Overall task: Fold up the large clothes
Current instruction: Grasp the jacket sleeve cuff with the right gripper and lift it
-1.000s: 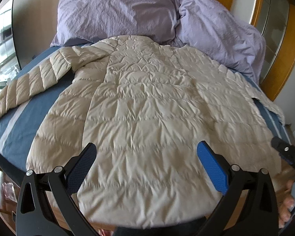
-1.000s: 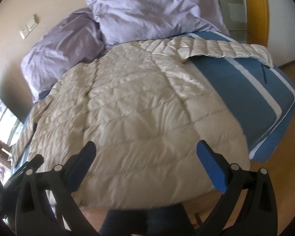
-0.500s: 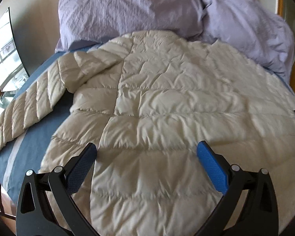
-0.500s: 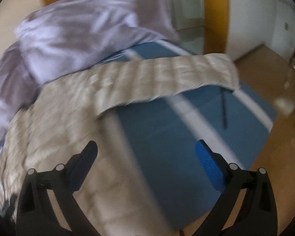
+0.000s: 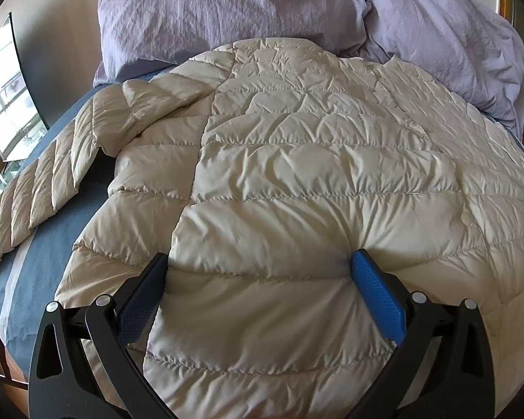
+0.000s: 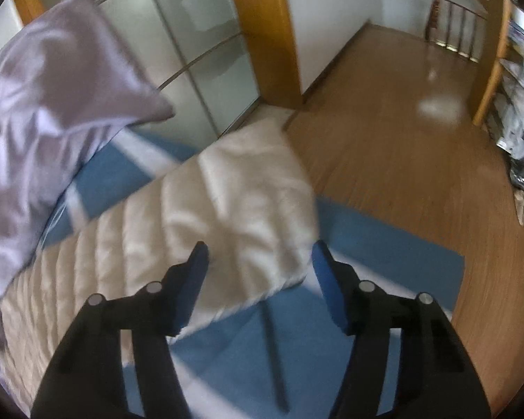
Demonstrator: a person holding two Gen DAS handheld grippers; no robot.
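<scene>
Left wrist view: left tongs wide, pressed into the jacket — right tongs (blurred) wide astride its sleeve.

Left gripper shows black angular arms, silver screws, textured blue pads; right gripper looks identical, blue pads included.

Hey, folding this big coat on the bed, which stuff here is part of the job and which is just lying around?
Part of the job:
beige puffer coat
its sleeve
left gripper
right gripper

Just lying around:
lilac pillows
blue bedspread
wooden floor
</scene>
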